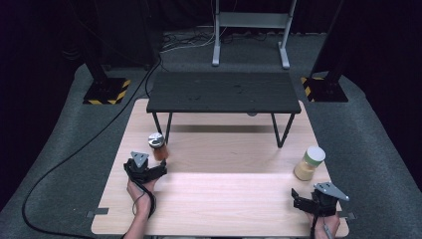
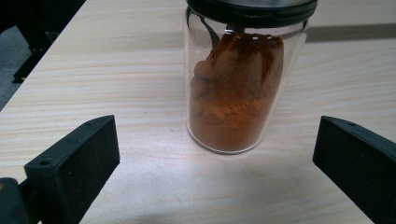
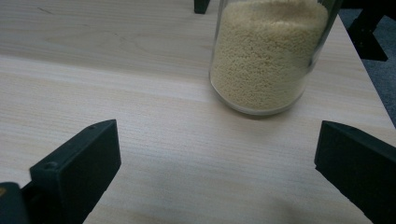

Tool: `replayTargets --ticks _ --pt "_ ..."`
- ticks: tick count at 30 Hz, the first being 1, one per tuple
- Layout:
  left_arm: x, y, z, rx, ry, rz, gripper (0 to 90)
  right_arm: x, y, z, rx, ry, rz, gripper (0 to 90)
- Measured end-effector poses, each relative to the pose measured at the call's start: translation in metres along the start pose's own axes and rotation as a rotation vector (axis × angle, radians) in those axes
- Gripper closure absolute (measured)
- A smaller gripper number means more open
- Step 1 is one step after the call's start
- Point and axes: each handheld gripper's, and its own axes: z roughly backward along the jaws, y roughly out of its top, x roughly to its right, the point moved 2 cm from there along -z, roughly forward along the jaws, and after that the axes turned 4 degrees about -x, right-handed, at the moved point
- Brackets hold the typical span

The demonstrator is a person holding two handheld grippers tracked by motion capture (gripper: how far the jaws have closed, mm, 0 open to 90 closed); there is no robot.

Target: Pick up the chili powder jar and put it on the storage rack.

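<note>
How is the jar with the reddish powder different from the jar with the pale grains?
The reddish jar has a dark-rimmed metal lid; the pale-grain jar has a pale lid. The reddish jar stands left, near the black stand's leg; the pale-grain jar stands near the table's right edge. Both are clear, upright, and ungripped before open jaws.

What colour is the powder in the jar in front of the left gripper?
Orange-red, like a ground spice; the jar shows it best in the left gripper view, standing ahead of the open left gripper.

spice jar [image 1: 158, 146] left on table [image 1: 224, 199], grain jar [image 1: 309, 163] right
</note>
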Motion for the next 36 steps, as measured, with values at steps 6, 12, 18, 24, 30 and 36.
replayTargets --ticks 6,12,18,24,30,36 --pt "0.002 0.003 -0.003 0.008 -0.009 0.014 0.3 -0.002 0.001 -0.001 -0.005 -0.003 0.013 0.0" --pt "0.005 0.017 -0.009 0.022 -0.015 0.003 0.1 -0.002 0.000 0.000 -0.001 -0.004 0.018 0.0" --pt "0.003 0.029 -0.020 0.014 -0.036 0.028 0.0 0.000 0.000 0.000 0.001 0.005 0.015 0.0" --pt "0.005 0.037 -0.028 0.004 -0.032 0.017 0.0 0.001 0.000 0.000 0.002 0.013 0.012 0.0" --pt "0.005 0.040 -0.033 -0.006 -0.029 0.007 0.0 0.001 -0.001 0.000 0.003 0.012 0.013 0.0" --pt "0.002 0.038 -0.038 -0.016 -0.052 0.000 6.8 0.001 -0.001 0.000 0.004 0.010 0.014 0.0"
